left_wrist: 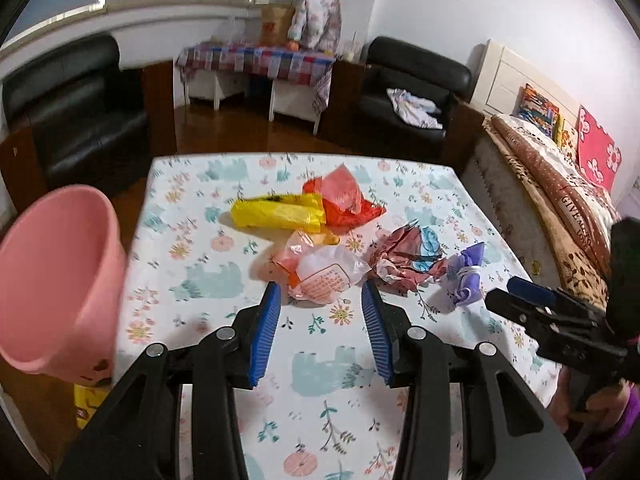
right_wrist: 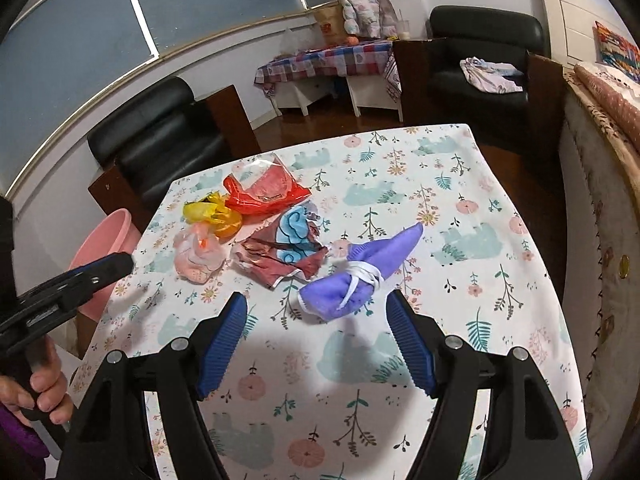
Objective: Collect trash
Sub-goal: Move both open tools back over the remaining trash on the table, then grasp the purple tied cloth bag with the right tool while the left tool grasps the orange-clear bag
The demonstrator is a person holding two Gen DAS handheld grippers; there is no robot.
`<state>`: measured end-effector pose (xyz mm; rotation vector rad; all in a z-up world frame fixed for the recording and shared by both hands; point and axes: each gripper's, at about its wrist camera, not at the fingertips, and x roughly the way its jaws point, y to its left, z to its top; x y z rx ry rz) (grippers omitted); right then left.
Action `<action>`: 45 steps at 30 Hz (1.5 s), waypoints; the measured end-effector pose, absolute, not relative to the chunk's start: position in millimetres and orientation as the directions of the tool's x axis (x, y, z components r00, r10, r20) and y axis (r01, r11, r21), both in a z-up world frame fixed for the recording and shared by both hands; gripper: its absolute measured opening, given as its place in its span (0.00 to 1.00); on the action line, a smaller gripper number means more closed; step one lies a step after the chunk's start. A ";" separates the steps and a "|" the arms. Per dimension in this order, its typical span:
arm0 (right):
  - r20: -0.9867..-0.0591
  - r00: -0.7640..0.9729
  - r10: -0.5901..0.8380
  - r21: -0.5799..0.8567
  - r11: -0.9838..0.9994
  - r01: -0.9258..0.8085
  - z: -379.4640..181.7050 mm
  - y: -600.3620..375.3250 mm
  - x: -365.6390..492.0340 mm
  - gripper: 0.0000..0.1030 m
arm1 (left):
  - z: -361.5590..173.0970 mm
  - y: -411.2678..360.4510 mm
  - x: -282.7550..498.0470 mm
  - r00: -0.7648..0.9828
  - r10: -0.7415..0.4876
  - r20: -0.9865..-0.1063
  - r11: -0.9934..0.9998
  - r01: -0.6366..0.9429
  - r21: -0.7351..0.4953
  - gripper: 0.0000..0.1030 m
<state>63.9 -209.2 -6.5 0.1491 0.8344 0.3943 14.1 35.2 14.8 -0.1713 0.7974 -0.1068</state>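
Several pieces of trash lie on the floral tablecloth (left_wrist: pixel 208 280). My left gripper (left_wrist: pixel 320 292) is open, just short of a pale pink plastic bag (left_wrist: pixel 320 272). Beyond it lie a yellow bag (left_wrist: pixel 276 212) and a red bag (left_wrist: pixel 344 196). A crumpled reddish-brown and blue wrapper (left_wrist: pixel 404 256) lies to the right. My right gripper (right_wrist: pixel 318 306) is open, its fingers either side of the near end of a purple wrapper tied with white string (right_wrist: pixel 356 280). The pink bin (left_wrist: pixel 56 280) stands off the table's left edge. The right gripper (left_wrist: pixel 520 292) also shows at the right of the left wrist view.
Two black armchairs (left_wrist: pixel 72 120) (left_wrist: pixel 412 88) stand beyond the table. A low table with a checked cloth (left_wrist: pixel 256 60) is against the far wall. A bed with patterned covers (left_wrist: pixel 552 184) runs along the right side. The wooden floor (left_wrist: pixel 240 128) shows past the table's far edge.
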 end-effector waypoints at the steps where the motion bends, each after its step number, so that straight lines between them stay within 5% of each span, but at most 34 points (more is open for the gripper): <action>1: -0.691 0.605 0.396 0.281 0.918 -0.280 -6.6 -209.2 63.7 0.69 | 11.3 35.5 17.9 0.686 -0.165 -0.709 0.979 0.024 -0.203 0.41; 15: -0.706 0.594 0.386 0.300 0.922 -0.243 -17.4 -221.4 74.1 0.69 | -31.5 36.6 66.1 0.603 -0.239 -0.761 0.947 -0.029 -0.320 0.41; 35: -0.743 0.564 0.361 0.324 0.931 -0.170 -32.1 -206.3 105.2 0.68 | -15.9 15.5 23.3 0.674 -0.206 -0.709 0.970 0.046 -0.238 0.31; 45: -0.751 0.572 0.329 0.294 0.943 -0.157 -34.5 -207.7 95.2 0.27 | -3.0 15.2 2.3 0.711 -0.194 -0.676 0.974 0.060 -0.217 0.31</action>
